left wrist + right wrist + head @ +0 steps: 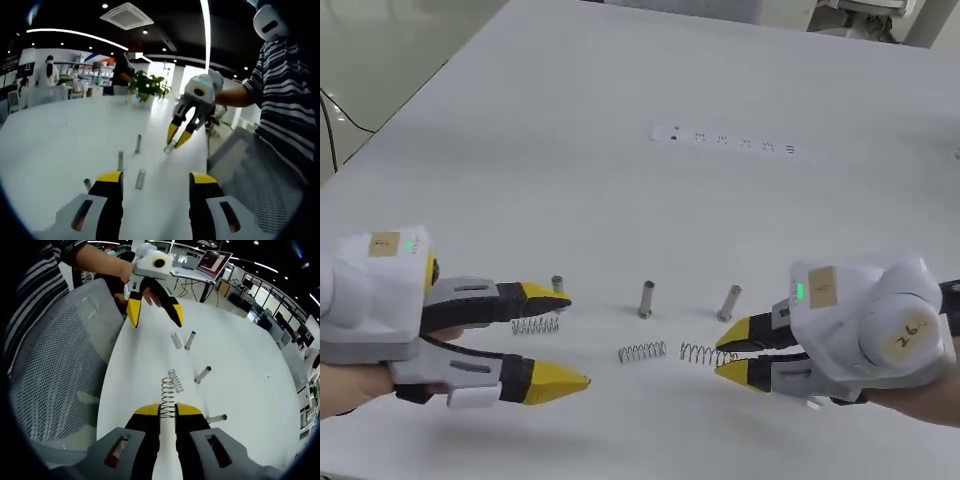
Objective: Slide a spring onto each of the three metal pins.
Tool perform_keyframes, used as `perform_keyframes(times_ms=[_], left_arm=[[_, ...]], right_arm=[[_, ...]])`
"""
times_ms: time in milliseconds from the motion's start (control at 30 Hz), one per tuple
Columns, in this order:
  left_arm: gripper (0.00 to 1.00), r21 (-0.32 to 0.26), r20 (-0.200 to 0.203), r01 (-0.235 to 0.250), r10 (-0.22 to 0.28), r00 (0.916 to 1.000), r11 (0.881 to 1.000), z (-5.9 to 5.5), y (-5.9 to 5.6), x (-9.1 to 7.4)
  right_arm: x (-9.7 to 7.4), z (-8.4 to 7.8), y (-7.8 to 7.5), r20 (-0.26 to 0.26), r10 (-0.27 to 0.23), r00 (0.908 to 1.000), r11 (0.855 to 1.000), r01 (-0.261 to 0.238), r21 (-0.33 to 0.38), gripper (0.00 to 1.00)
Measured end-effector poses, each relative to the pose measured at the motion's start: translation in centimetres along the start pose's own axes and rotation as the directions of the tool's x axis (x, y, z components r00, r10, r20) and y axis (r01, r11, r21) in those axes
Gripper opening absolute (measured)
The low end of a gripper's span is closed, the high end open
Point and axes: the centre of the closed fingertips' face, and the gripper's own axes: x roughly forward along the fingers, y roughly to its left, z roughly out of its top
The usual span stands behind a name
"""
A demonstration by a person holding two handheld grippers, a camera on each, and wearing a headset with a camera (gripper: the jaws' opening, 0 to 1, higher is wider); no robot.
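The left gripper (578, 340) is released, with its jaws spread wide above the white table (620, 200). The left spring (535, 324) lies flat, seen between those jaws, just in front of the standing left pin (558, 285). The middle pin (646, 298) stands with the middle spring (642, 351) lying near it, untouched. The right spring (703, 353) lies in front of the right pin (730, 302); the right gripper (720, 357) is clenched on its end. A power strip (730, 140) lies well behind the pins
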Motion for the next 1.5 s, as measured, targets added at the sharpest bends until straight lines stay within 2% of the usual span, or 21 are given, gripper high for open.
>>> perform_keyframes(times_ms=[267, 467, 500, 667, 933, 1300, 1500], left_arm=[[0.38, 0.044, -0.031, 0.087, -0.086, 0.9958, 0.995, 0.2, -1.1, 3.0], [0.3, 0.057, -0.028, 0.127, -0.125, 0.9917, 0.99, 0.5, -1.9, 4.7], [0.29, 0.066, -0.029, 0.146, -0.144, 0.9891, 0.987, 0.6, -2.3, 5.0], [0.25, 0.08, -0.029, 0.167, -0.165, 0.9859, 0.983, 0.9, -2.6, 6.1], [0.17, 0.099, -0.026, 0.191, -0.19, 0.9815, 0.976, 1.2, -3.2, 6.9], [0.05, 0.109, -0.004, 0.185, -0.186, 0.9826, 0.977, 1.6, -3.3, 7.2], [0.04, 0.115, -0.004, 0.194, -0.194, 0.9809, 0.974, 1.5, -3.5, 7.1]], right_arm=[[0.2, 0.9, 0.4, 0.01, -0.002, 0.9999, 1.0, 0.002, -0.006, 0.08], [0.1, 1.5, 0.5, 0.021, -0.001, 0.9998, 1.0, 0.001, -0.014, 0.08], [0.1, 1.6, 0.5, 0.022, 0.0, 0.9998, 1.0, 0.001, -0.014, 0.08], [0.1, 2.3, 0.8, 0.038, 0.007, 0.9992, 1.0, -0.006, -0.024, 0.08], [0.0, 3.0, 0.6, 0.061, 0.004, 0.9981, 1.0, -0.003, -0.016, 0.08], [-0.3, 3.0, 0.6, 0.084, 0.003, 0.9965, 1.0, -0.004, 0.011, 0.08], [-0.3, 3.0, 0.8, 0.103, 0.007, 0.9947, 0.999, -0.011, 0.037, 0.08]])
